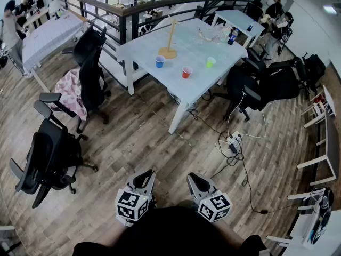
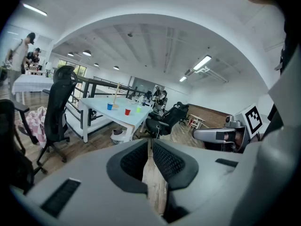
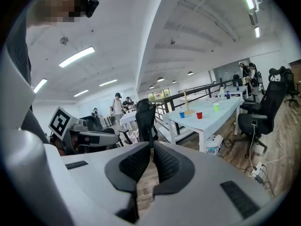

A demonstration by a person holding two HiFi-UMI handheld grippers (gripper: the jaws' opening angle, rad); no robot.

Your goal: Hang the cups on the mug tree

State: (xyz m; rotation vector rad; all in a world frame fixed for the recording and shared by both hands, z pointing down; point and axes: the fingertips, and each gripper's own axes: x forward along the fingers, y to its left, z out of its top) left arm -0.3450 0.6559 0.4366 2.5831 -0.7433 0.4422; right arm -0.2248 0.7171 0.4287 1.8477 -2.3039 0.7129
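The left gripper (image 1: 144, 176) and the right gripper (image 1: 195, 179) are low in the head view, close to the person's body. They are side by side with a gap between them. Both are over the wood floor (image 1: 138, 132).

The left gripper's jaws are closed. Only a thin crack shows between the pads, and nothing is in it. The right gripper's jaws are closed the same way, and they hold nothing too.

The table (image 1: 202, 89) is well apart from both grippers, on the far side of the floor. It is white. The mug tree (image 1: 170, 36) stands on it, up straight, near the far left side. The blue cup (image 1: 160, 61) stands just beside the foot of the tree. The red cup (image 1: 186, 72) stands near the front edge of the table. The green cup (image 1: 211, 62) stands to the right of the red cup. The three cups are apart from each other. All three stand on the table, not on the tree.

A bottle (image 1: 232, 36) stands at the far right end of the table. Black chairs (image 1: 50, 153) are on the floor around the table. One chair has a pink cloth (image 1: 72, 92) on it. A white cable (image 1: 237, 116) lies on the floor to the right.
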